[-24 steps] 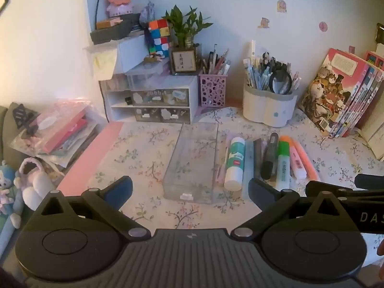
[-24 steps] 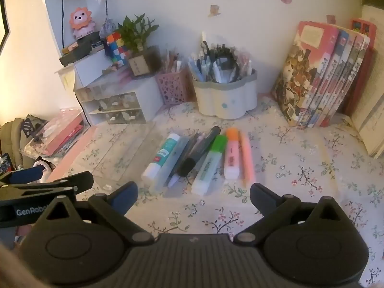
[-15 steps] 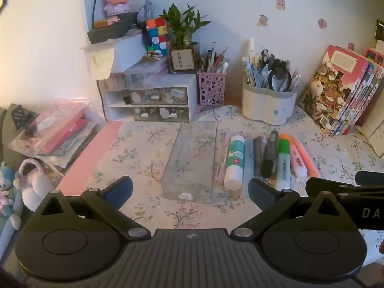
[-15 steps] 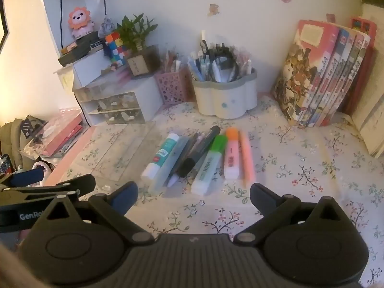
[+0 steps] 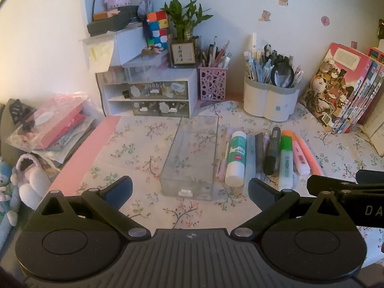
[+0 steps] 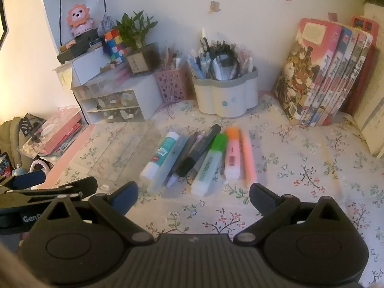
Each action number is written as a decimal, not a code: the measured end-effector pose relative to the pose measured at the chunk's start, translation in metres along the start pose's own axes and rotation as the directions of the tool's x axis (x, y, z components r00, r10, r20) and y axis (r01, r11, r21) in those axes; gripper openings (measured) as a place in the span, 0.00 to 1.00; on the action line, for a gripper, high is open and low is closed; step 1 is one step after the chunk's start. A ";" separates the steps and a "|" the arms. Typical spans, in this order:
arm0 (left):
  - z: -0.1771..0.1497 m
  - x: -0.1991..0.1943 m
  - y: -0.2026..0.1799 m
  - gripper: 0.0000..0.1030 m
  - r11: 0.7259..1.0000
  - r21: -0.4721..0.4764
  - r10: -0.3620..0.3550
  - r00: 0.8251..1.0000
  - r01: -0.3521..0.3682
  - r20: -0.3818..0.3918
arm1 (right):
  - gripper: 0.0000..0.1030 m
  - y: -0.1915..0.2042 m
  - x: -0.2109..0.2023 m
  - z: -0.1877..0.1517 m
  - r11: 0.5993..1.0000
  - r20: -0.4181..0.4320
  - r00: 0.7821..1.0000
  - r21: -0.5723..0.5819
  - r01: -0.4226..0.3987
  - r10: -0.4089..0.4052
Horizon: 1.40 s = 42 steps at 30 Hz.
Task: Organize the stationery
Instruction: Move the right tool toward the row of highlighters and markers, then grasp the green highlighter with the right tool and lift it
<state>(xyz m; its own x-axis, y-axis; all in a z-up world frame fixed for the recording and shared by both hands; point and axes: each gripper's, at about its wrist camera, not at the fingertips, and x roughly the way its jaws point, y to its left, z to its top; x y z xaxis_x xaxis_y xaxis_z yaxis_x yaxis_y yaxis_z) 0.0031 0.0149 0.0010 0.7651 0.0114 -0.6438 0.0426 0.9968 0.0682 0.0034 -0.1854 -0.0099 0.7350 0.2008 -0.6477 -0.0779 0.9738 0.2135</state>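
A clear plastic box point(image 5: 192, 158) lies empty on the floral cloth. To its right is a row of stationery: a glue stick point(image 5: 236, 158), a frosted tube, a black marker point(image 5: 271, 153), a green highlighter point(image 5: 286, 160), a pink one point(image 5: 300, 156) and an orange one. My left gripper point(image 5: 190, 190) stands open just short of the box, nothing between its fingers. In the right wrist view the same row shows, with the glue stick point(image 6: 160, 153) and the green highlighter point(image 6: 211, 163). My right gripper point(image 6: 193, 198) is open in front of that row, holding nothing.
At the back stand a white pen pot point(image 5: 268, 103), a pink mesh pen cup point(image 5: 212, 86) and a small drawer unit point(image 5: 153, 98) with a plant on top. Books point(image 5: 343, 91) lean at the right. Bags and plush toys point(image 5: 31, 180) pile up at the left.
Both views have shifted only slightly: the desk items sit a touch lower and closer in the frames. Both grippers stay open and empty.
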 end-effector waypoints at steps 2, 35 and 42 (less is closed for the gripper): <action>-0.001 0.005 0.001 0.95 1.000 -0.003 0.000 1.000 0.000 -0.008 | 0.69 -0.001 0.001 0.000 1.000 0.003 1.000 0.000 0.000 0.000; -0.030 0.106 0.001 0.71 0.998 0.064 -0.025 1.000 0.024 0.014 | 0.29 -0.060 0.098 0.035 0.997 -0.094 0.994 0.045 0.066 -0.061; -0.035 0.108 -0.002 0.71 0.999 0.039 -0.026 0.998 0.023 0.061 | 0.28 -0.059 0.113 0.039 0.999 -0.113 0.993 -0.013 0.041 -0.042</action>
<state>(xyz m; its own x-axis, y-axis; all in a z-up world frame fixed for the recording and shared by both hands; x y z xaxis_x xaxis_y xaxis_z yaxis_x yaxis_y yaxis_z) 0.0633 0.0170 -0.0953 0.8013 -0.0191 -0.5979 0.0855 0.9929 0.0829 0.1169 -0.2241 -0.0671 0.6566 0.1701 -0.7348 -0.0565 0.9826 0.1770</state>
